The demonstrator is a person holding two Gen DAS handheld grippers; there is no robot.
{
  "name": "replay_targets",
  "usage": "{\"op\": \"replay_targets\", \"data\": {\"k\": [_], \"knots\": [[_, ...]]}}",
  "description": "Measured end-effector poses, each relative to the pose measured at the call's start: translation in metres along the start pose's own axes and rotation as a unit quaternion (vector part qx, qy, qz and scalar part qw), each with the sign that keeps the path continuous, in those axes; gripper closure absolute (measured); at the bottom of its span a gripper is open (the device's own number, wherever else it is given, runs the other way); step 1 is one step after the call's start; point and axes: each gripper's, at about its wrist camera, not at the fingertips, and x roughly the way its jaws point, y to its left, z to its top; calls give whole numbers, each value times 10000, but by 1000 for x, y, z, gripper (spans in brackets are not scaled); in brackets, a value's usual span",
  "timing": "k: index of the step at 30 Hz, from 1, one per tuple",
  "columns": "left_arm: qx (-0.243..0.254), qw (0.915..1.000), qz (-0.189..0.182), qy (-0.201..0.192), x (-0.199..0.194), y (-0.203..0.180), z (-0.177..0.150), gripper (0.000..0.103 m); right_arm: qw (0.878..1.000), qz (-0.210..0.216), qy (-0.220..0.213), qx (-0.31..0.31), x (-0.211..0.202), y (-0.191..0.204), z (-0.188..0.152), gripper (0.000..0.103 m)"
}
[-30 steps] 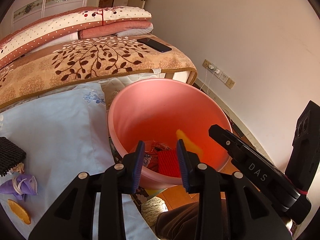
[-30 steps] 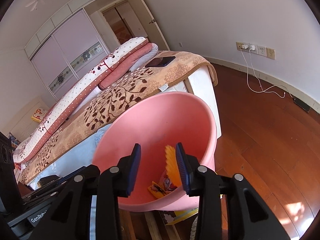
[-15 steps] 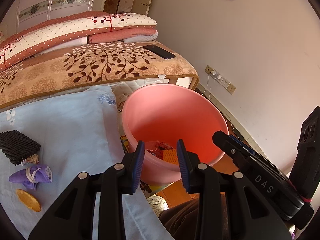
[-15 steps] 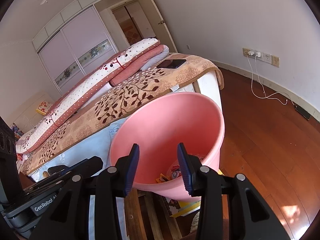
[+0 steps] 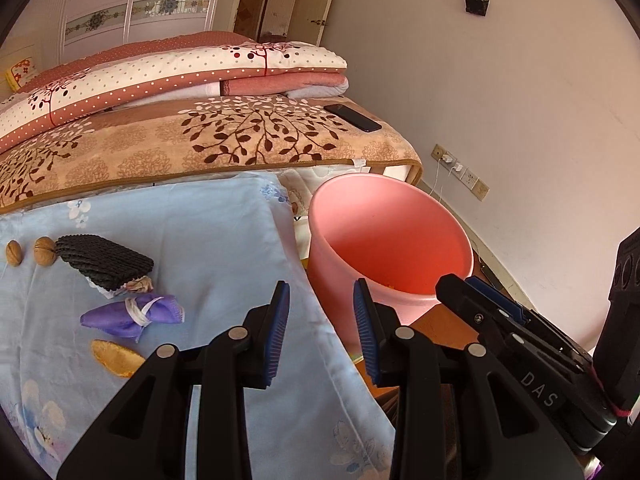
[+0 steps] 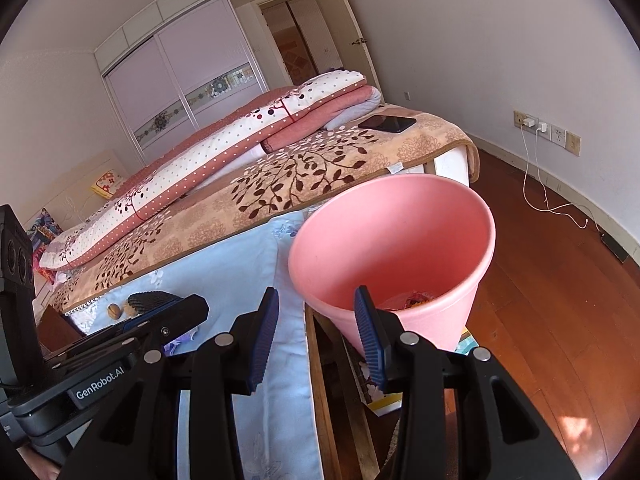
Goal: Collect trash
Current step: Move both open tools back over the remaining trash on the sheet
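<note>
A pink bin [image 5: 390,246] [image 6: 394,240] stands beside the bed with wrappers in its bottom. On the pale blue sheet [image 5: 200,240] lie two walnuts [image 5: 34,252], a black foam net [image 5: 105,266], a purple cloth bundle [image 5: 132,315] and an orange peel [image 5: 116,353]. My left gripper [image 5: 320,324] hovers open and empty over the sheet's edge, just left of the bin. My right gripper [image 6: 314,328] is open and empty too, at the bin's near rim. Each gripper shows at the edge of the other's view.
A folded quilt [image 5: 172,76] and a black phone [image 5: 352,117] lie on the brown leaf-patterned blanket [image 5: 240,140]. Wall sockets with a white charger cable [image 6: 536,184] sit over the wooden floor [image 6: 560,300]. The bed's wooden side rail [image 6: 324,392] runs below the bin.
Both grippers have pulled back and up from over the bin toward the bed; the yellow piece seen dropping inside the bin now lies at its bottom. The trash on the sheet came into view.
</note>
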Motion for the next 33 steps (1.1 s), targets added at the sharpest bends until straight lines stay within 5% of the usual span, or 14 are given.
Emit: {"op": "replay_targets", "data": {"k": [14, 24, 33], "knots": [[-551, 9971, 520, 81, -40, 58, -39, 70, 9974, 454, 349, -429, -7, 55, -44, 64], [-1295, 9873, 829, 387, -43, 106, -75, 70, 9937, 723, 434, -734, 3, 72, -69, 64], [-1721, 9800, 872, 484, -29, 121, -68, 70, 9918, 871, 445, -821, 10, 70, -75, 64]]}}
